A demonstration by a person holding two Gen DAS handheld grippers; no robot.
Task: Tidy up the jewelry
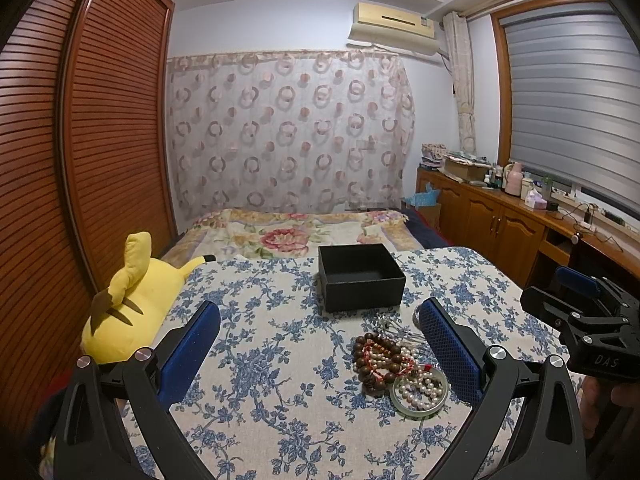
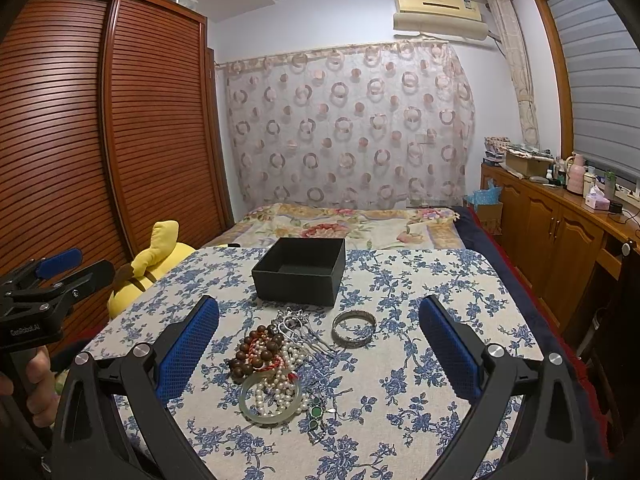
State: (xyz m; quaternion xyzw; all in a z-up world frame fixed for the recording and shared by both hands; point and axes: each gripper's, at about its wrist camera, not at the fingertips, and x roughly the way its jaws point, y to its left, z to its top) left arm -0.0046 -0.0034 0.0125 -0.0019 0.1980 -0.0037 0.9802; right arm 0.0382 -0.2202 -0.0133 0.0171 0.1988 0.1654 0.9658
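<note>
An open black box (image 1: 360,276) (image 2: 300,270) stands empty at the far middle of the flowered tablecloth. In front of it lies a jewelry pile: brown wooden beads (image 2: 256,354) (image 1: 376,356), a pale jade bangle (image 2: 270,400) (image 1: 420,392) with white pearls (image 2: 282,384) over it, silver hairpins (image 2: 298,326), a silver bangle (image 2: 354,328) and a small green-stone piece (image 2: 316,412). My left gripper (image 1: 320,344) is open and empty, with the pile near its right finger. My right gripper (image 2: 320,344) is open and empty above the pile.
A yellow plush toy (image 1: 128,312) (image 2: 156,264) lies at the table's left edge. A bed (image 1: 296,232) is behind the table, a brown slatted wardrobe (image 1: 60,160) on the left, a wooden cabinet (image 2: 560,232) with bottles on the right.
</note>
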